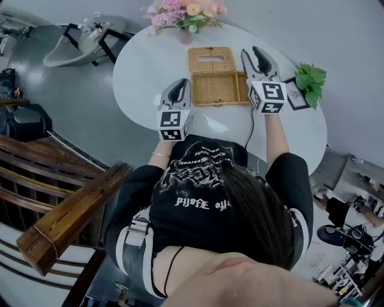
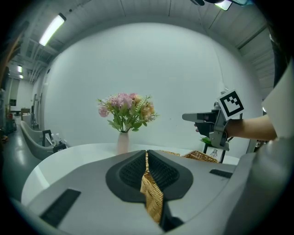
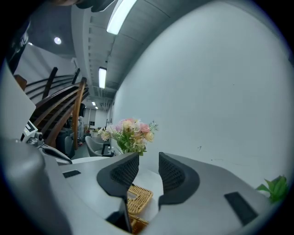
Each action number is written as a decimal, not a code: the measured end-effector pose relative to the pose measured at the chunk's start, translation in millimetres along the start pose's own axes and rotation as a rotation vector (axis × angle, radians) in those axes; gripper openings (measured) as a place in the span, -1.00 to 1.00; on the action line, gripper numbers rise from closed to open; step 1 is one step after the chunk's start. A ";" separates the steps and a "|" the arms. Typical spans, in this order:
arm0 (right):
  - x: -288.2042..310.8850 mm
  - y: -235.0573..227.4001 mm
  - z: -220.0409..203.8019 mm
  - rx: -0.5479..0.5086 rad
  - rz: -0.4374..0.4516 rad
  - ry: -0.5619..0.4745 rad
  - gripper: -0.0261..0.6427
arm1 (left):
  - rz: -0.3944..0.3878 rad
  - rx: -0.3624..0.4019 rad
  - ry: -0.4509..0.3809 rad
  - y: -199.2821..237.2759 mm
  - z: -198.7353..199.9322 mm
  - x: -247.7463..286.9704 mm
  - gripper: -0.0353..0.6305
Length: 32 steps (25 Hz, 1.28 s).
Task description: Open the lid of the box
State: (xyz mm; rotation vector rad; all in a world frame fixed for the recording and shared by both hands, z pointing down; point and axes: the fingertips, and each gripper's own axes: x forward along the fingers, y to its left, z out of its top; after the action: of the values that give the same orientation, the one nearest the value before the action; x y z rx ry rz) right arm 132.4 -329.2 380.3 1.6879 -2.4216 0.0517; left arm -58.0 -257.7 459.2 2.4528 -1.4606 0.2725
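Note:
The wicker box [image 1: 215, 89] stands on the white round table [image 1: 144, 72] with its slotted lid [image 1: 210, 60] folded back flat behind it. My left gripper [image 1: 180, 87] is at the box's left side. In the left gripper view it [image 2: 147, 153] is shut on a thin wicker edge [image 2: 152, 197] of the box, which shows between the pads. My right gripper [image 1: 255, 54] hovers at the box's right side, by the lid. In the right gripper view its jaws [image 3: 148, 158] stand open with nothing between them, and the wicker lid [image 3: 138, 197] lies below.
A vase of pink flowers [image 1: 186, 15] stands at the table's far edge behind the lid. A green plant [image 1: 311, 78] and a small framed card [image 1: 295, 93] sit to the right. A cable [image 1: 251, 129] runs over the near edge. A wooden railing [image 1: 66, 210] is at the lower left.

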 end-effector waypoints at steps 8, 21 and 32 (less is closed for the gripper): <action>-40.8 18.1 -29.5 0.052 -0.053 -0.009 -0.48 | -0.012 0.010 -0.026 -10.9 -0.7 -11.9 -0.79; -83.7 50.4 -72.4 0.088 -0.074 0.024 -0.53 | -0.033 0.026 -0.020 -21.8 -12.0 -17.8 -0.79; -96.9 47.5 -81.8 0.161 -0.105 0.022 -0.84 | -0.068 0.027 -0.002 -35.7 -21.9 -17.6 -0.79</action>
State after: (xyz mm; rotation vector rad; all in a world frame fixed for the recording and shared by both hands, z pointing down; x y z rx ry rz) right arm 131.5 -211.7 447.5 1.8693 -2.3650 0.2545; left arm -35.4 -219.7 469.8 2.5191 -1.3794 0.2771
